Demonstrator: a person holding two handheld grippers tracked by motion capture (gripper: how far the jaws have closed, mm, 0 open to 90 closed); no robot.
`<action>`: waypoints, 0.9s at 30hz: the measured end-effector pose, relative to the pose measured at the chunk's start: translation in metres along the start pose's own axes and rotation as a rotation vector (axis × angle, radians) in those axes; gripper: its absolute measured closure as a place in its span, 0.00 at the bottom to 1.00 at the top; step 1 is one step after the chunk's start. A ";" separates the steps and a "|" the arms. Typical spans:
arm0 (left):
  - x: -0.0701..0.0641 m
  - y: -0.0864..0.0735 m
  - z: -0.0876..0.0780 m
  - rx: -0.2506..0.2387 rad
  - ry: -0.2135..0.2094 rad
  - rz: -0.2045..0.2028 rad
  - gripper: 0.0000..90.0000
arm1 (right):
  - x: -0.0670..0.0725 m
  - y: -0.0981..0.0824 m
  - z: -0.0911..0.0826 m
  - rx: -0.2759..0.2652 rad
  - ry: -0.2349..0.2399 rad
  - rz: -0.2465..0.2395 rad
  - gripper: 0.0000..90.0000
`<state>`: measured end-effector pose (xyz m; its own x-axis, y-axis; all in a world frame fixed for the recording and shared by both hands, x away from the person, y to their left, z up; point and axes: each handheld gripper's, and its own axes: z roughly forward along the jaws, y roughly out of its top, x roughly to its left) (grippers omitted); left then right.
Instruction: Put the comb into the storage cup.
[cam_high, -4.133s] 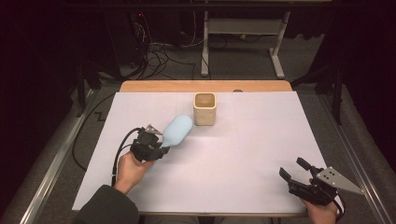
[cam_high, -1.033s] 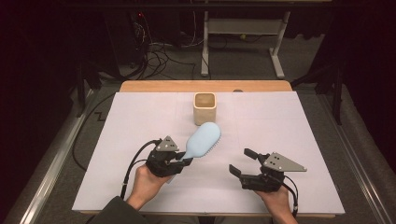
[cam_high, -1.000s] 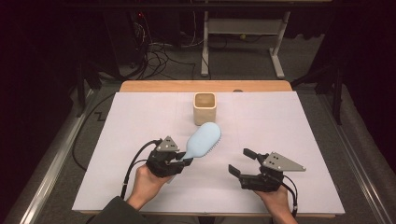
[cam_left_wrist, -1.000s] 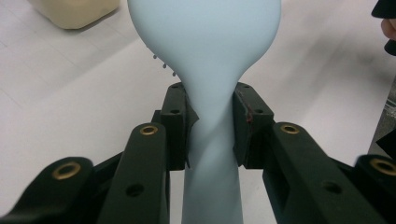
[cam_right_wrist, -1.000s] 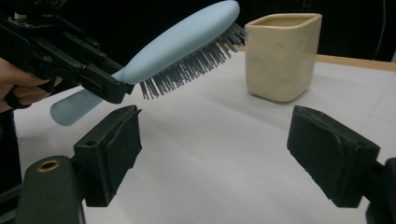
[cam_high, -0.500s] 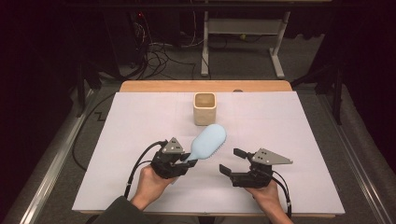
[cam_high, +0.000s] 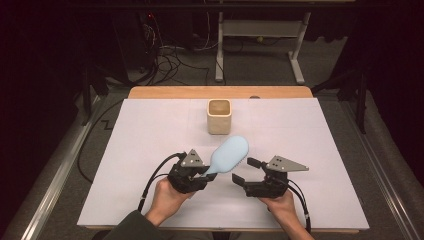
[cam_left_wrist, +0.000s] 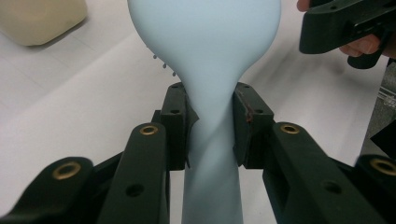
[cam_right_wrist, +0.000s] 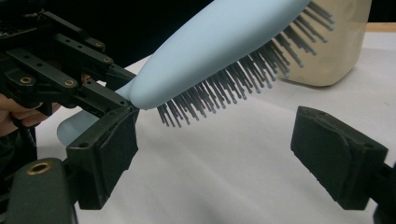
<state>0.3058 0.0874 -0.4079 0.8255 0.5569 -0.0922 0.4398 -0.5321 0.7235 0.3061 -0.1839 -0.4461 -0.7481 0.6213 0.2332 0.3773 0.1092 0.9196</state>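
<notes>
A light blue hairbrush (cam_high: 230, 154) is held off the table, head pointing away from me toward the beige cup (cam_high: 219, 116). My left gripper (cam_high: 207, 176) is shut on its neck, pads pressing both sides (cam_left_wrist: 211, 116) below the oval head (cam_left_wrist: 205, 42). My right gripper (cam_high: 245, 171) is open just right of the brush. Its jaws have just been opening and stand wide (cam_right_wrist: 224, 149) with nothing between them. The brush's dark bristles (cam_right_wrist: 233, 88) hang above and ahead of them, facing down. The left gripper (cam_right_wrist: 93, 88) shows at the left in the right gripper view.
A white sheet (cam_high: 325, 150) covers the wooden table (cam_high: 165, 92). The cup stands upright at the back middle and shows behind the brush (cam_right_wrist: 341, 51) and at the upper left (cam_left_wrist: 42, 18). Cables trail from both grippers toward me. The floor beyond holds cables and a desk frame.
My right gripper has come in from the right, close beside the brush head, with its jaws a little wider. The left gripper and brush have shifted slightly right.
</notes>
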 end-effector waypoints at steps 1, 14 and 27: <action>-0.001 0.000 0.001 -0.001 -0.001 0.002 0.77 | 0.000 0.000 0.001 0.002 0.000 0.004 0.16; -0.007 0.001 0.008 0.014 -0.008 0.021 0.77 | -0.003 0.002 0.007 0.010 0.015 0.051 0.16; -0.012 0.003 0.014 0.008 -0.018 0.032 0.77 | 0.000 0.006 0.017 0.016 0.027 0.067 0.15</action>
<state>0.3023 0.0704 -0.4137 0.8453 0.5280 -0.0816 0.4159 -0.5545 0.7208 0.3179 -0.1698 -0.4462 -0.7352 0.6066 0.3026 0.4357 0.0808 0.8965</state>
